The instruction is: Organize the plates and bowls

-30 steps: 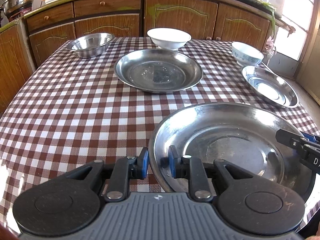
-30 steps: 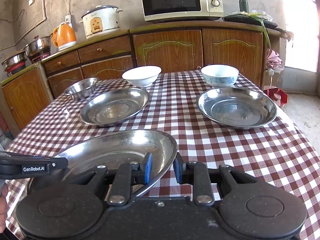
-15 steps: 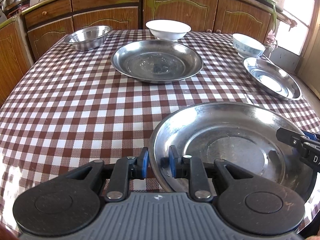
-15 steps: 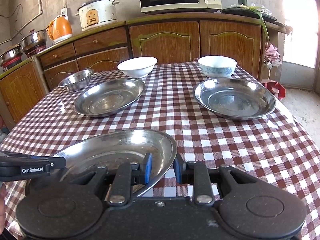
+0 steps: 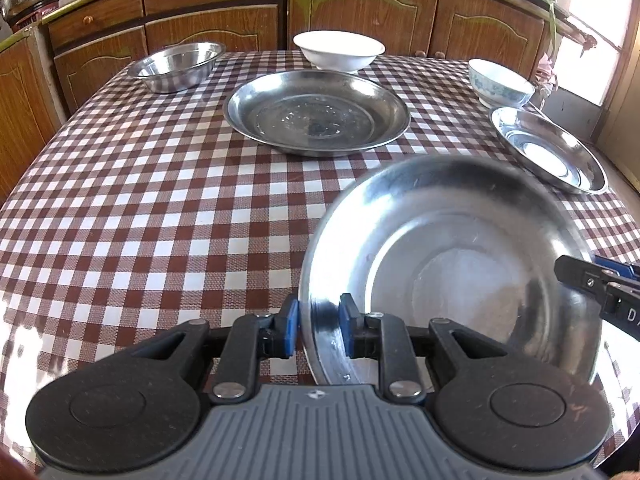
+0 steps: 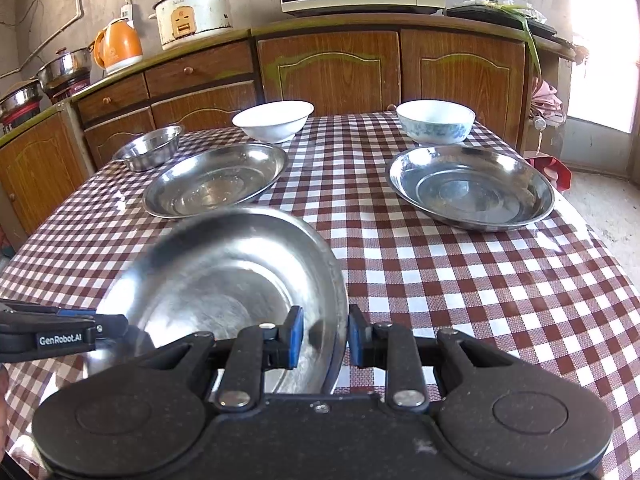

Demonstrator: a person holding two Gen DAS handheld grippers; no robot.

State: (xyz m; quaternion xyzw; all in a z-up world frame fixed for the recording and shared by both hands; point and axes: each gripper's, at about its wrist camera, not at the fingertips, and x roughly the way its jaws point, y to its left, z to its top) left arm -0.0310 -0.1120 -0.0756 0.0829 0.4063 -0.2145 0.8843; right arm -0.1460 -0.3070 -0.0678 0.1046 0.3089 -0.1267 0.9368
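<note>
Both grippers clamped on one steel plate [image 5: 460,264]

Left gripper [image 5: 318,326] and right gripper [image 6: 324,334] pinch opposite rims — plate tilted above the checked table [image 5: 160,208], nearer than the middle plate [image 5: 316,114].

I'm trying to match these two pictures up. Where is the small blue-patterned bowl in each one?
Left wrist view: the blue-patterned bowl is far right, behind a steel plate.
Right wrist view: the same bowl is right of centre, at the table's far edge.
Shared landmark: the plain white bowl to its left.
</note>
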